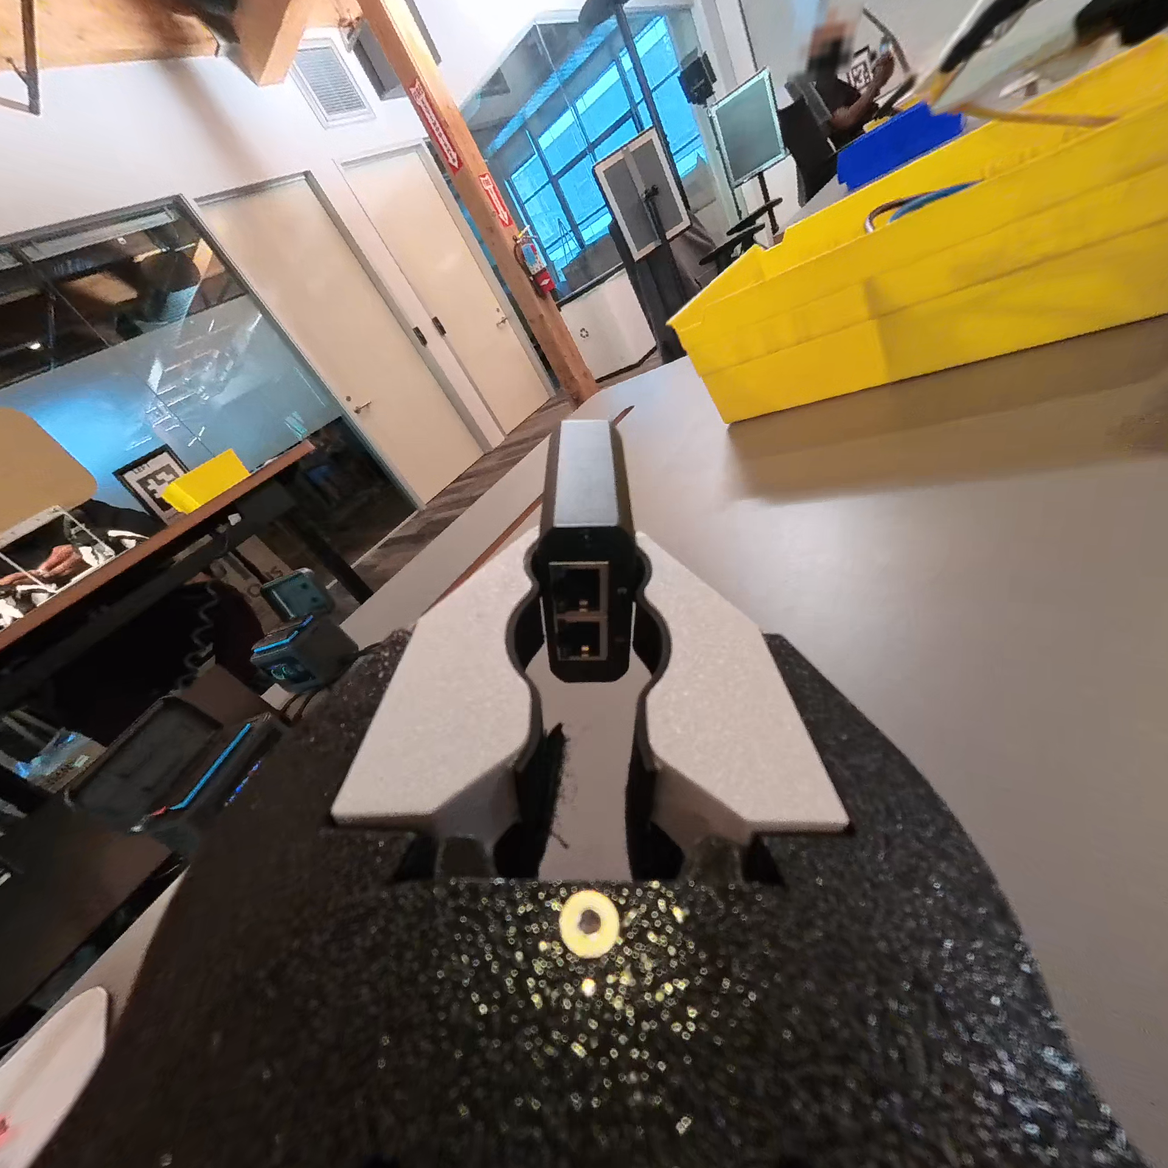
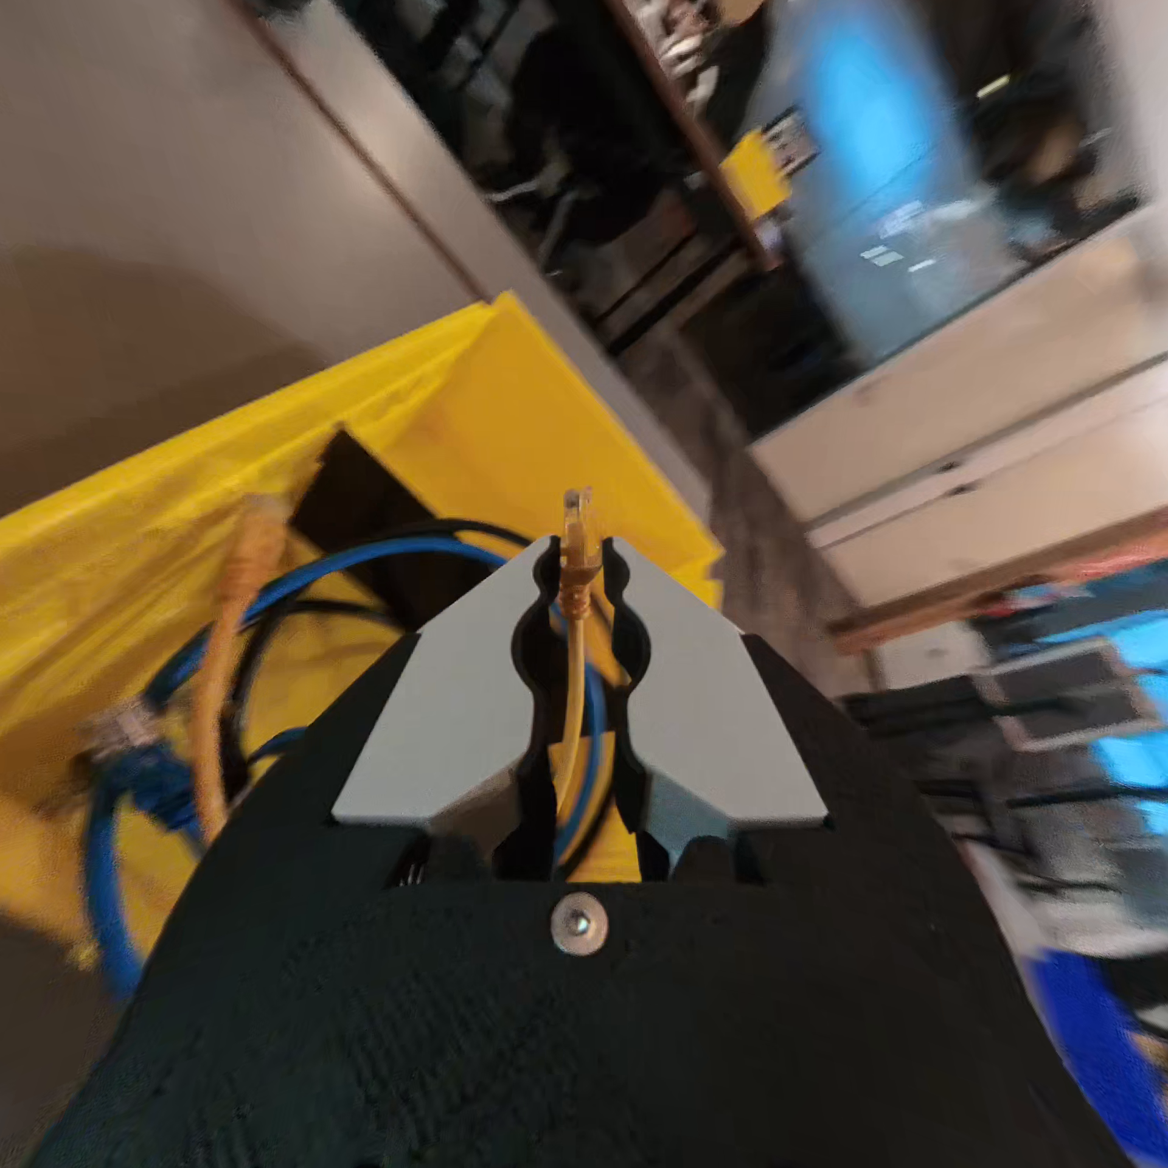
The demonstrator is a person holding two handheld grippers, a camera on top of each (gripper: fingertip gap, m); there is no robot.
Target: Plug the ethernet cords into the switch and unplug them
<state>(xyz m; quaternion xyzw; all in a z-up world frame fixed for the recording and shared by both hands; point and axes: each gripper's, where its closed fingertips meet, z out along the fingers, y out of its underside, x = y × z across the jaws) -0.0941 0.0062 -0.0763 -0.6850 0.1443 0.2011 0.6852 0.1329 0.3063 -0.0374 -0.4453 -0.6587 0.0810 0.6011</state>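
My left gripper [image 1: 588, 594] is shut on a small black switch [image 1: 586, 499], held on edge over the brown table, its two empty ports [image 1: 578, 612] facing the camera. My right gripper [image 2: 580, 556] is shut on the plug of a yellow ethernet cord [image 2: 578, 537]; the clear tip sticks out past the fingertips and the cord hangs back between the fingers. It hovers above a yellow bin [image 2: 480, 404] holding a blue cord [image 2: 126, 815], a second yellow cord end [image 2: 246, 556] and a black cable. The right gripper shows blurred at the top right of the left wrist view [image 1: 986, 69].
Yellow bins [image 1: 916, 303] stand on the brown table [image 1: 916, 537] to the right of the switch, a blue bin [image 1: 897, 145] behind them. The table's left edge drops to the floor, with another desk and cases beyond. A person sits far back right. My right fingertips sit around 40 cm from my left ones.
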